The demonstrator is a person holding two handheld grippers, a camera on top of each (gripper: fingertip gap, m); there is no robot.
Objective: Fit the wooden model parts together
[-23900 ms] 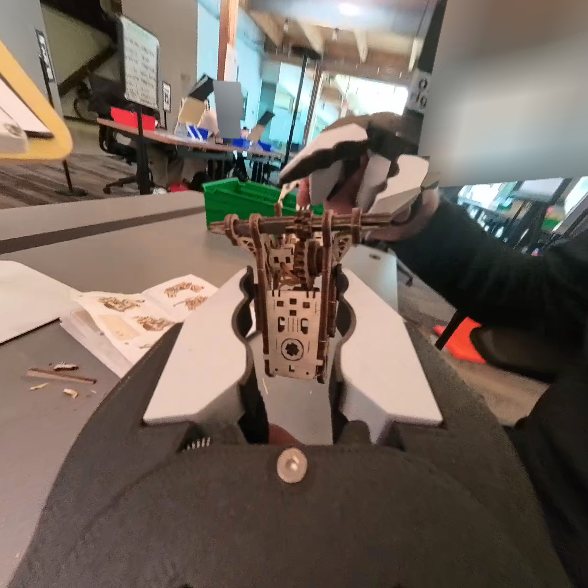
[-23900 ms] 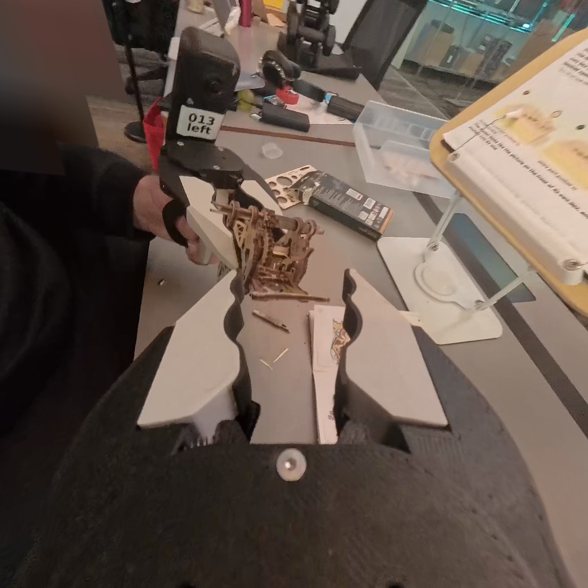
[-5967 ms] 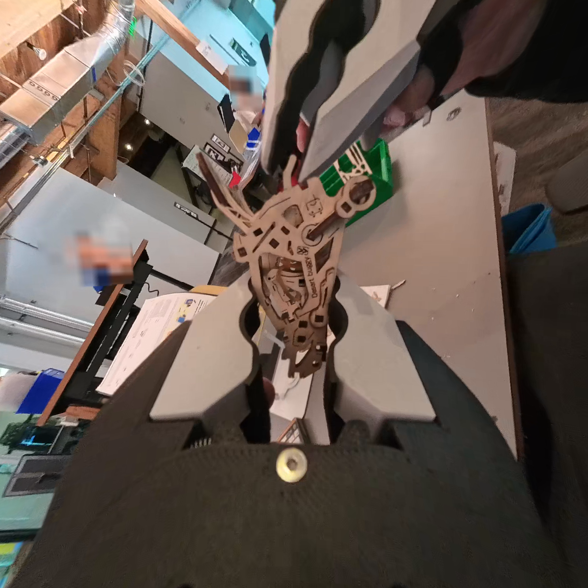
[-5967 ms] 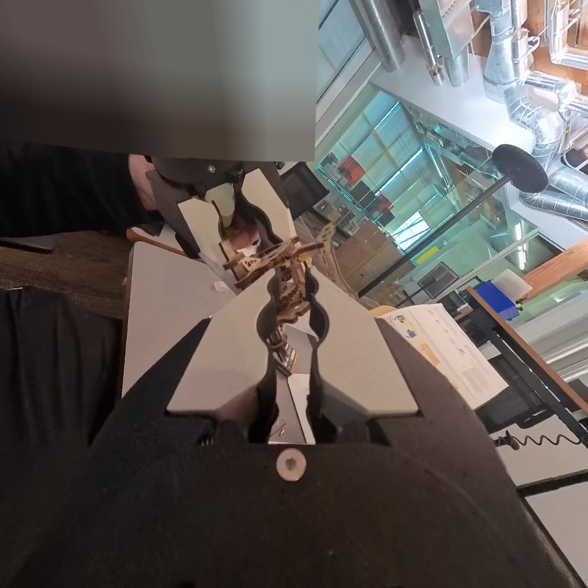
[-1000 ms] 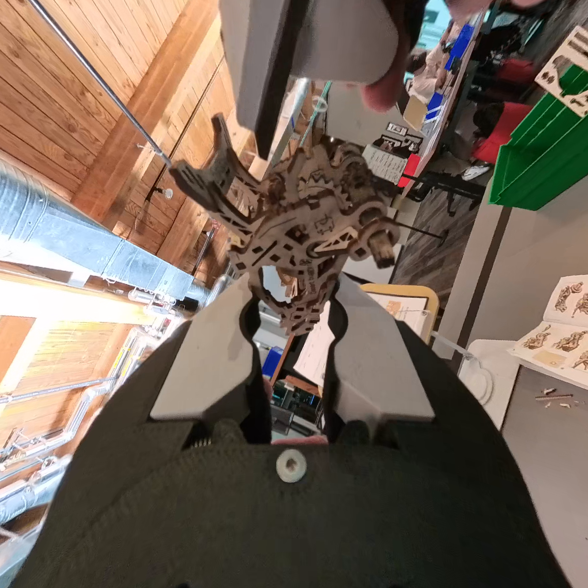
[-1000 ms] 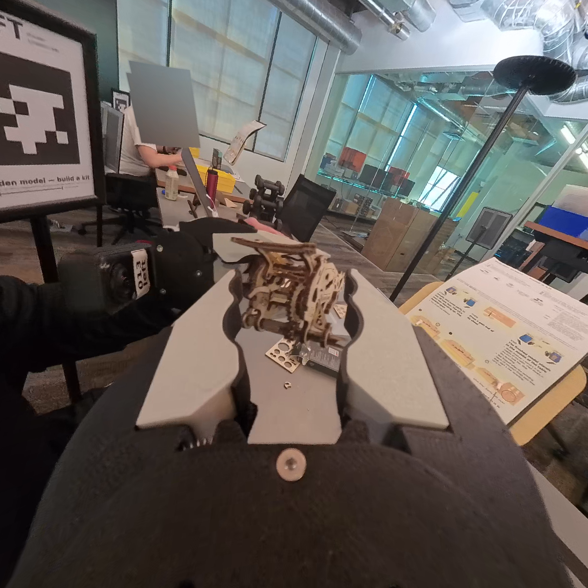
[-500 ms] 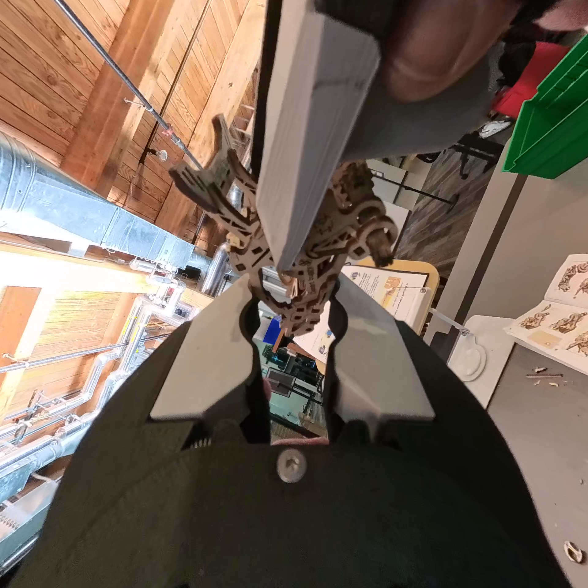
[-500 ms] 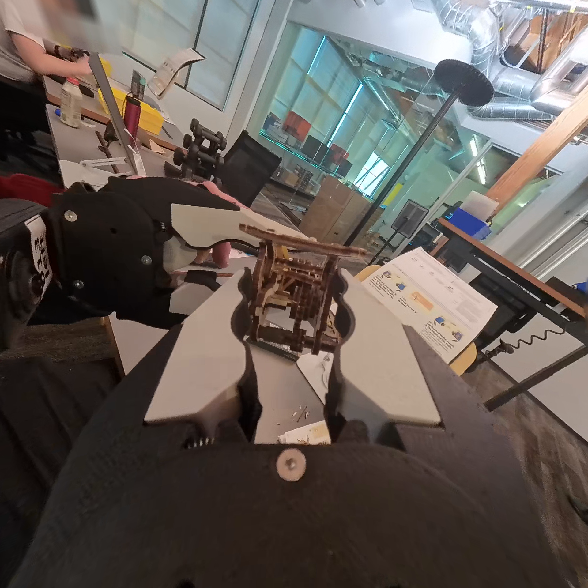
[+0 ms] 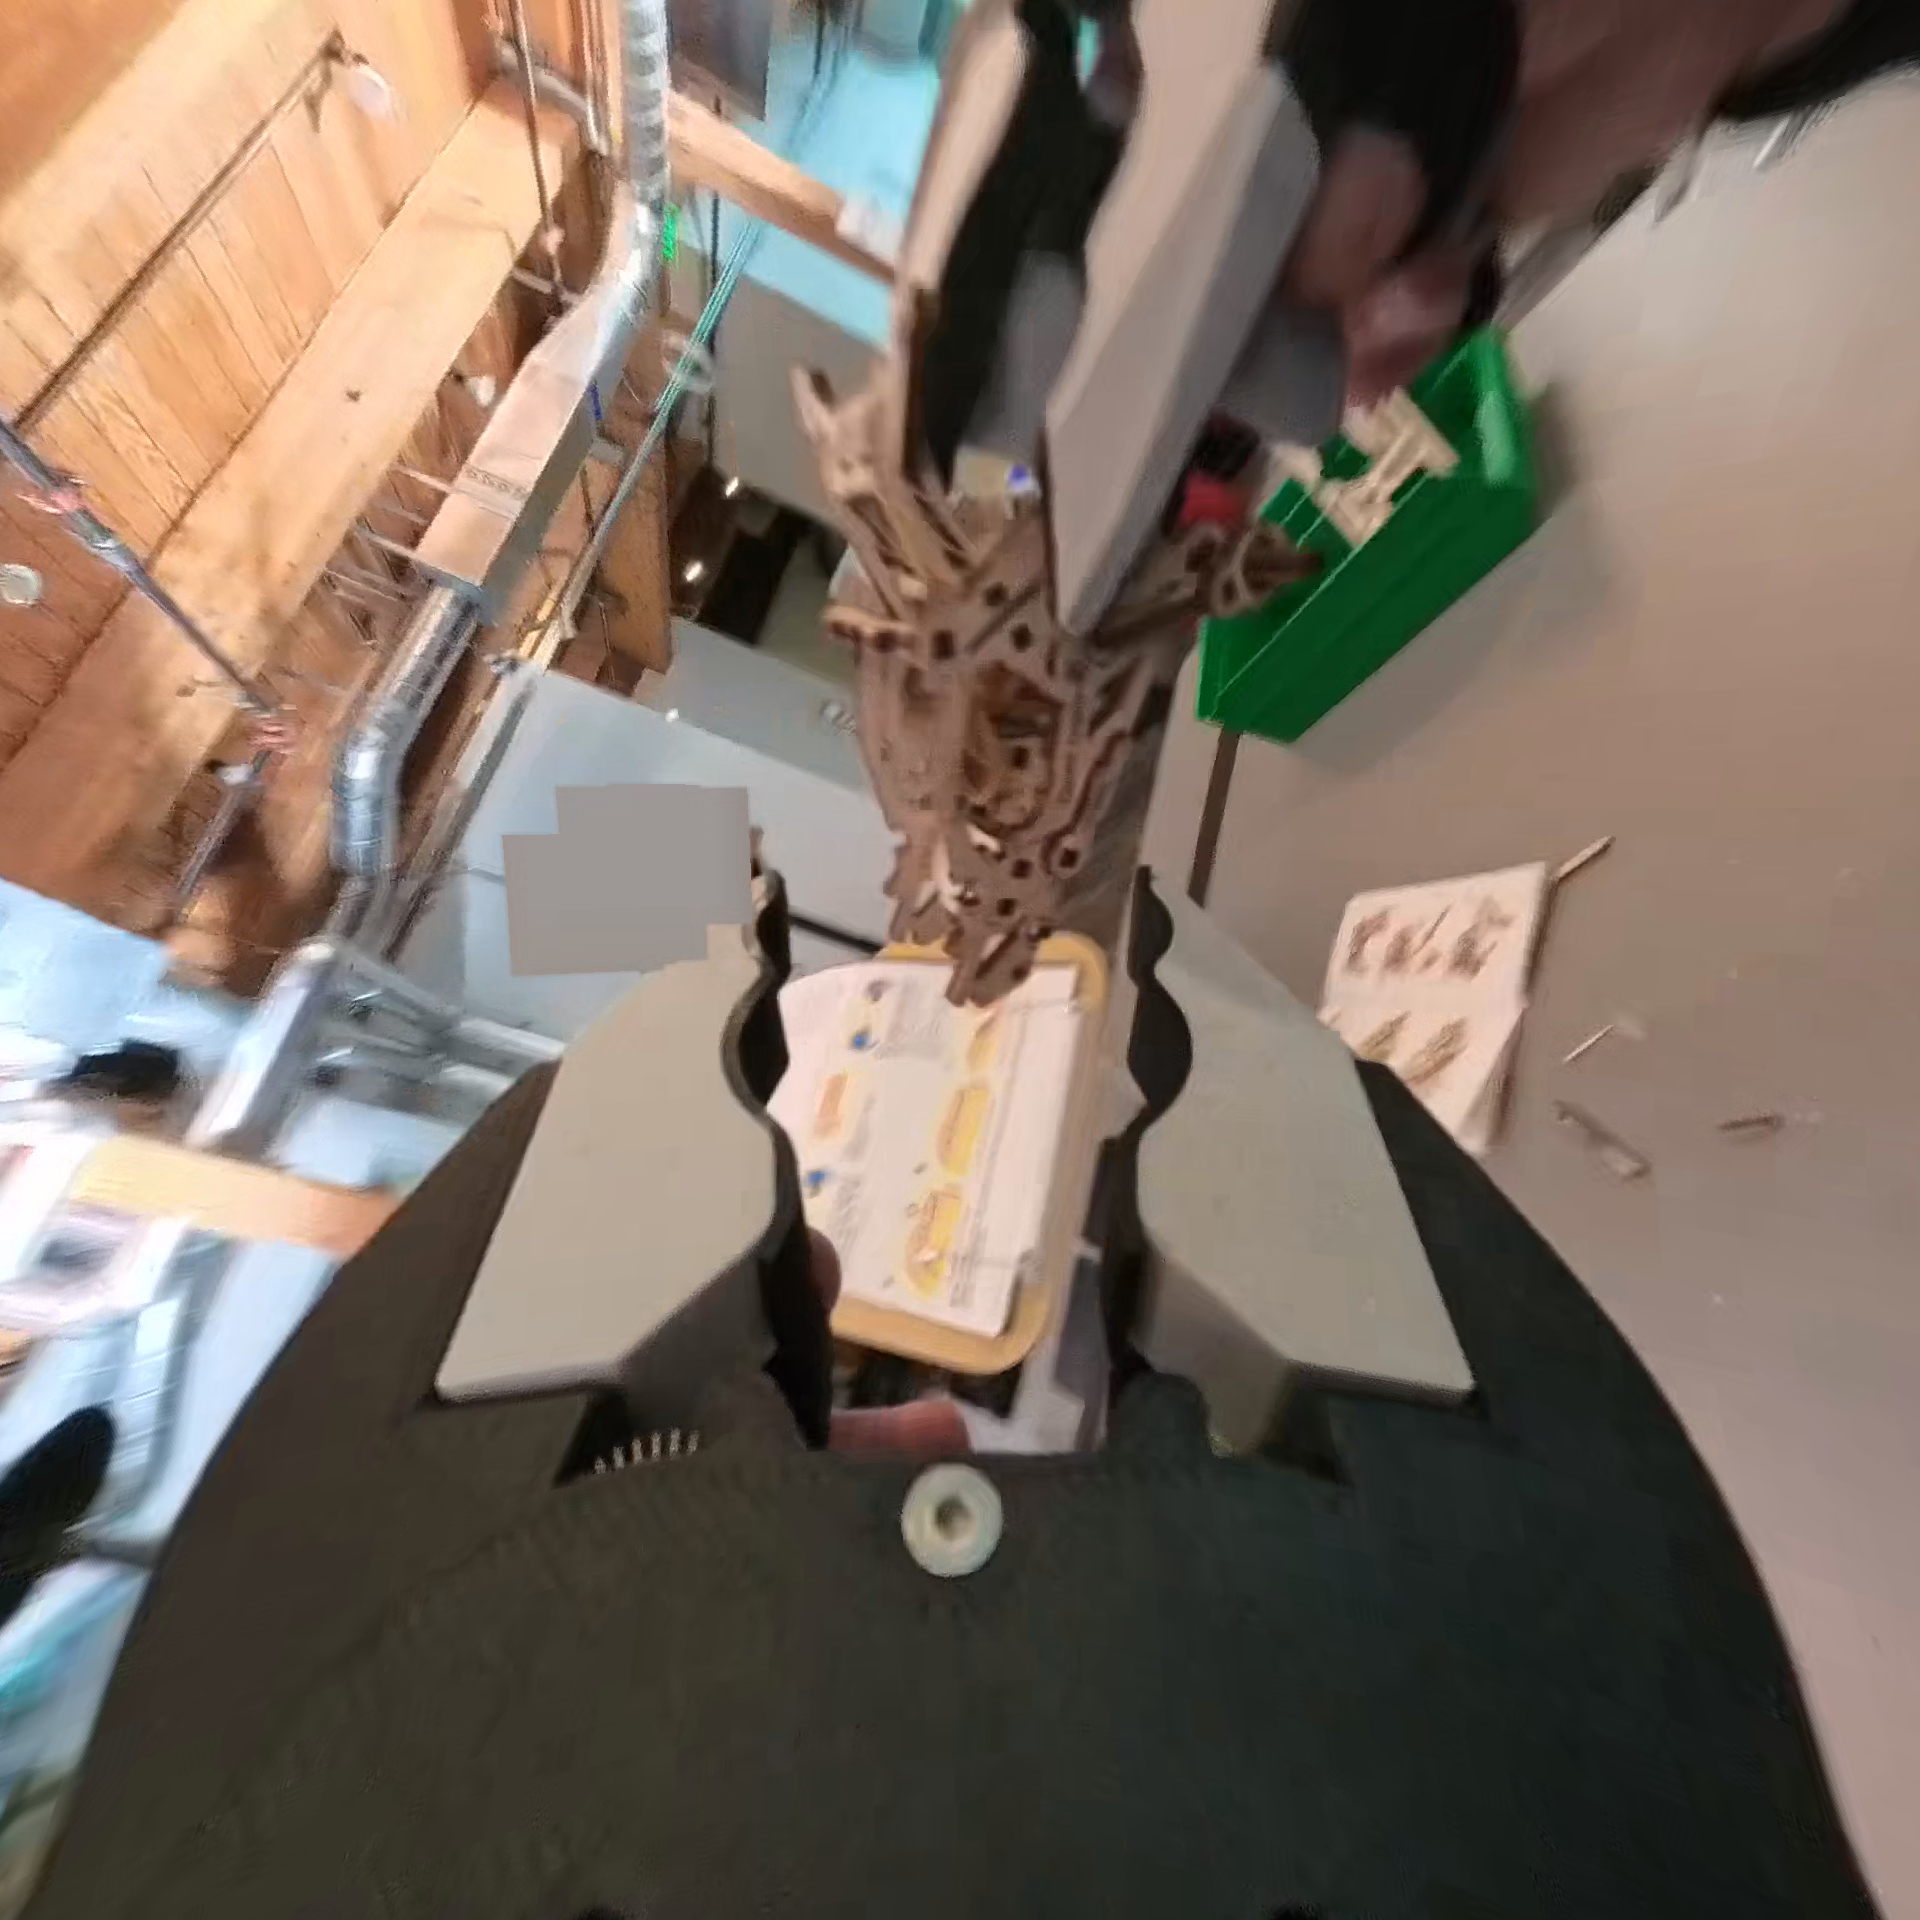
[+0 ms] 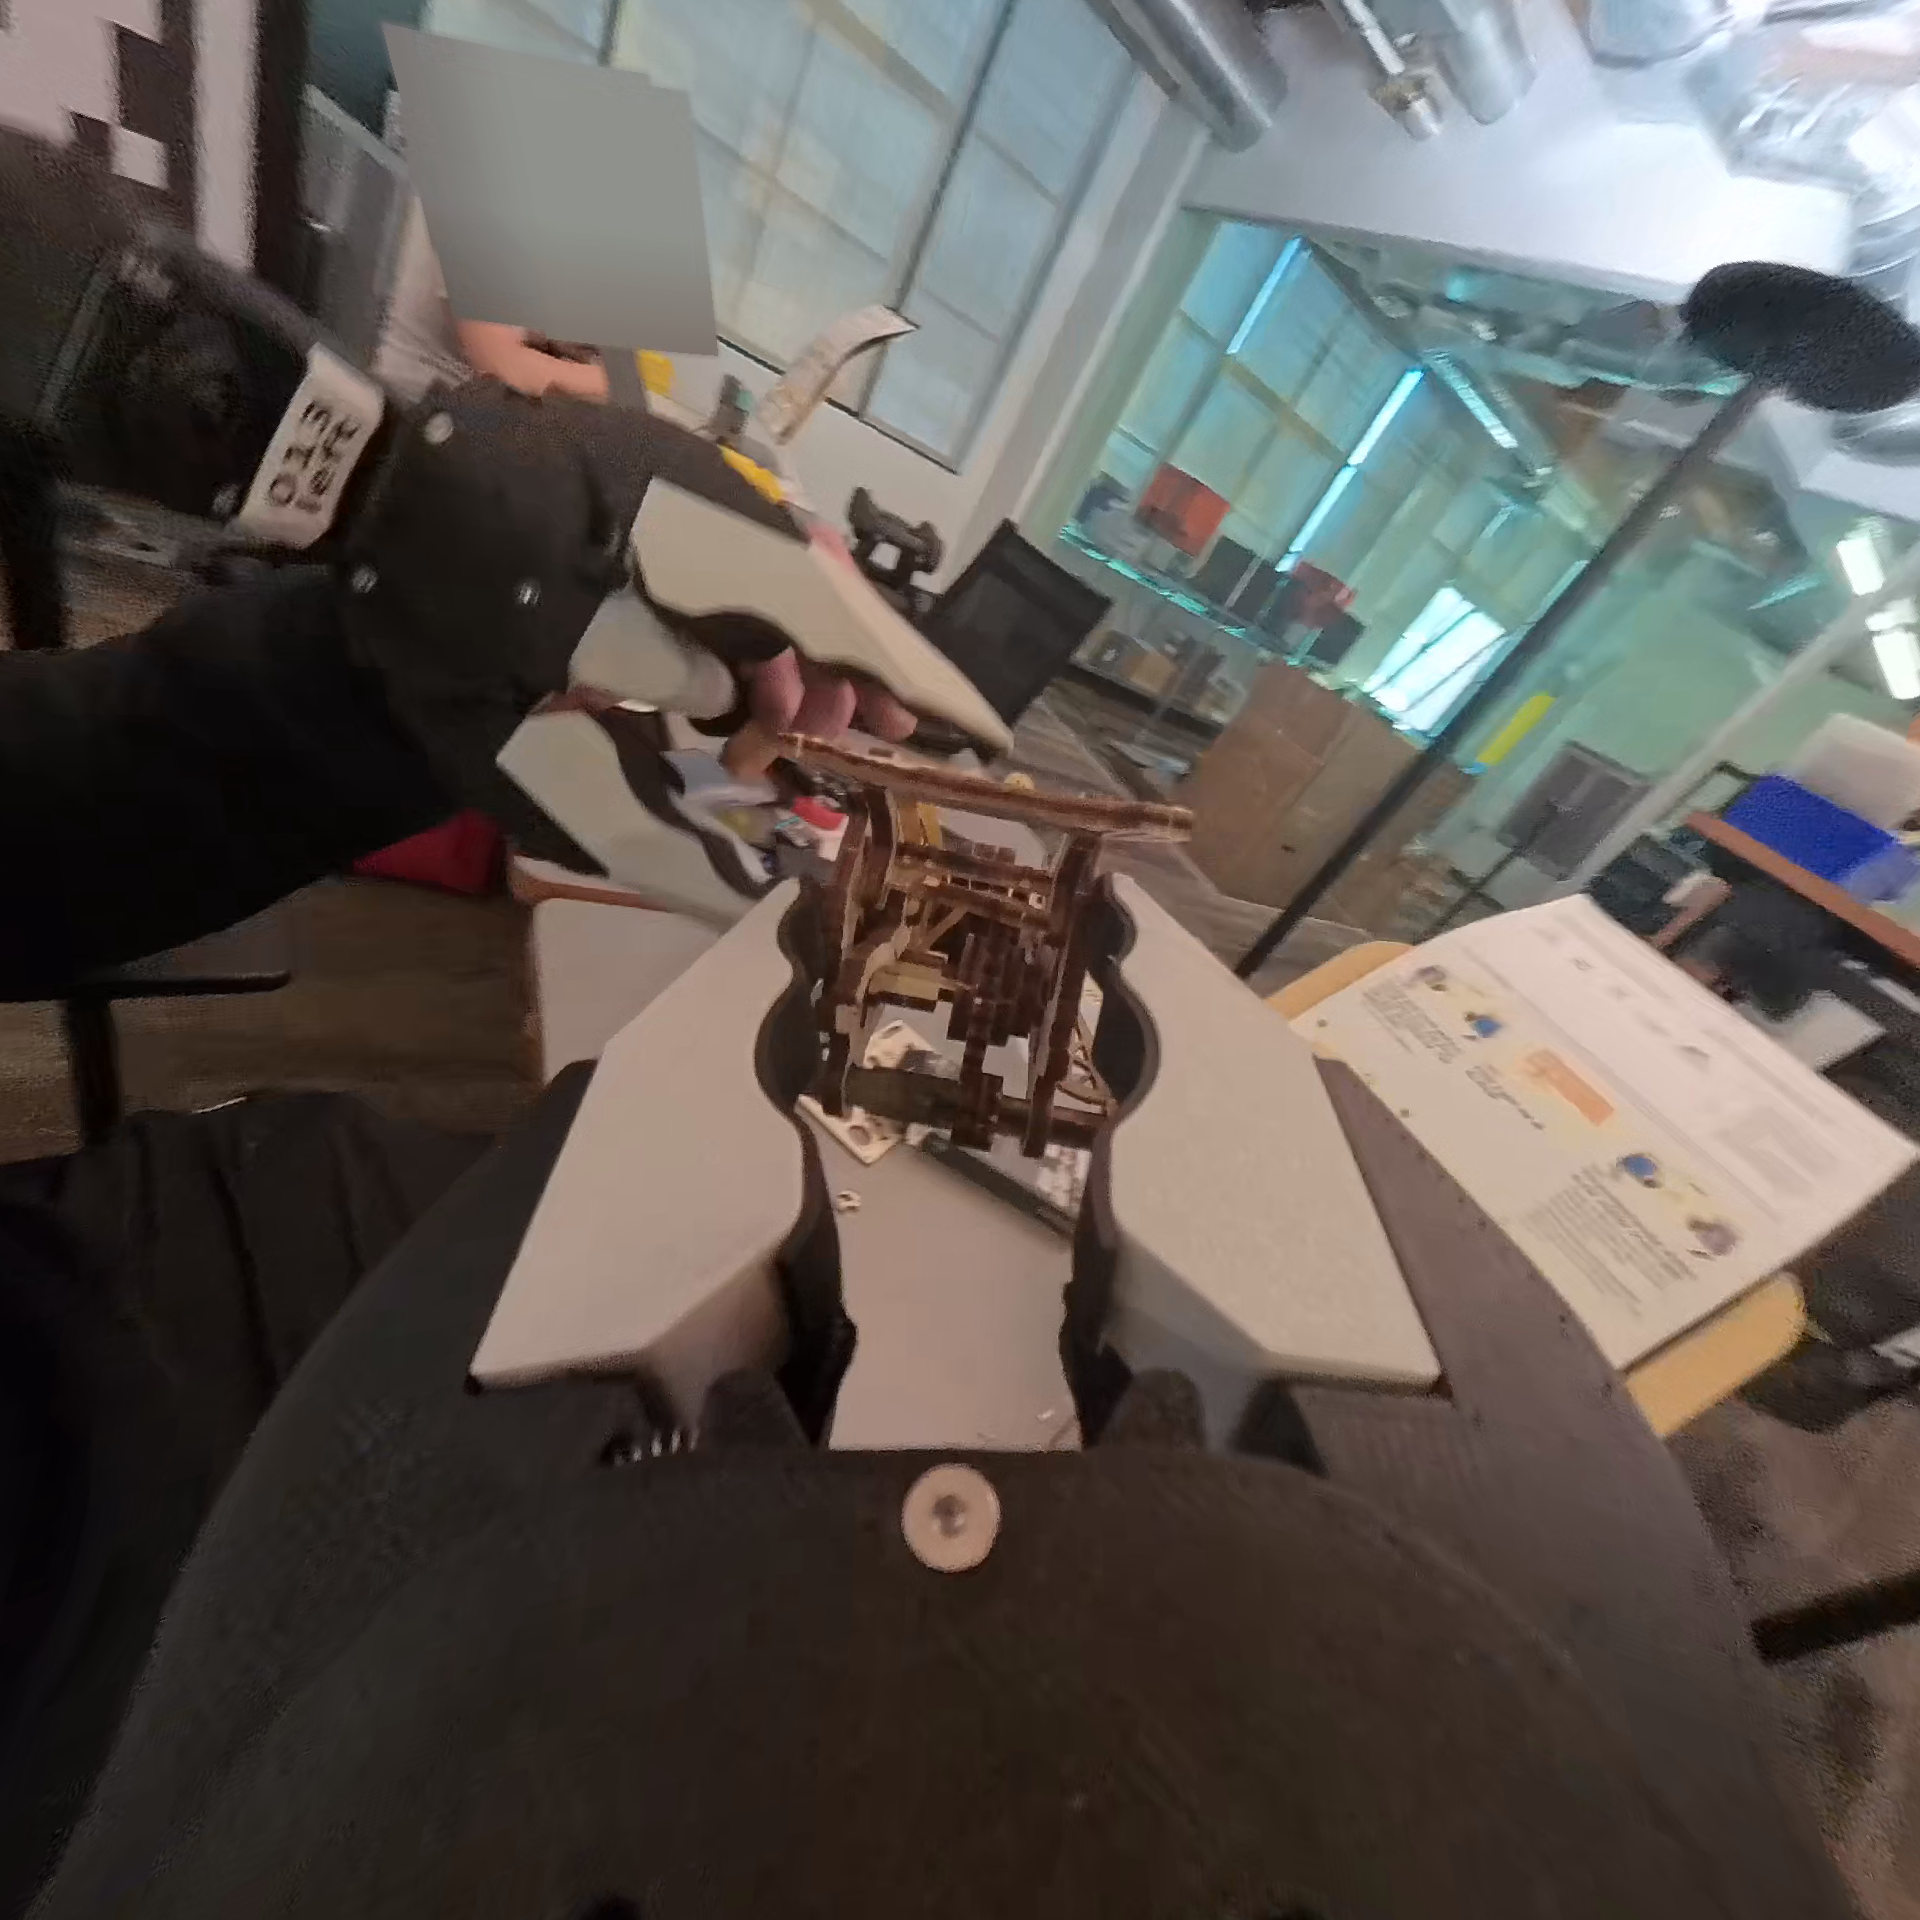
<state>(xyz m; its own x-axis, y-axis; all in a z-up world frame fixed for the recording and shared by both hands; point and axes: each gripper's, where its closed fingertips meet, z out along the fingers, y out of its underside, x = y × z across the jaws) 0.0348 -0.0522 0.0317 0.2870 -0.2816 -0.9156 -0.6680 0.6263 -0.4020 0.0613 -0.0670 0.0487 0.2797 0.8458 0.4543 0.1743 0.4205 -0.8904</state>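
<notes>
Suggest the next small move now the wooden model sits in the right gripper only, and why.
Probably bring the open left gripper back onto the wooden model at a new spot and close. The right gripper clamps the model's sides, while the left gripper's fingers stand apart with the model's tip between them, untouched. A second hold would likely steady it for the next part.

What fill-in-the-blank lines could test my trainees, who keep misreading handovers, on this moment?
1. The wooden model is clamped between the jaws of the ____ gripper.
2. The left gripper has its jaws ____, clear of the model.
3. The bin on the grey table is ____ in colour.
4. The open booklet lies on the ____.

Missing words: right; open; green; table
</notes>
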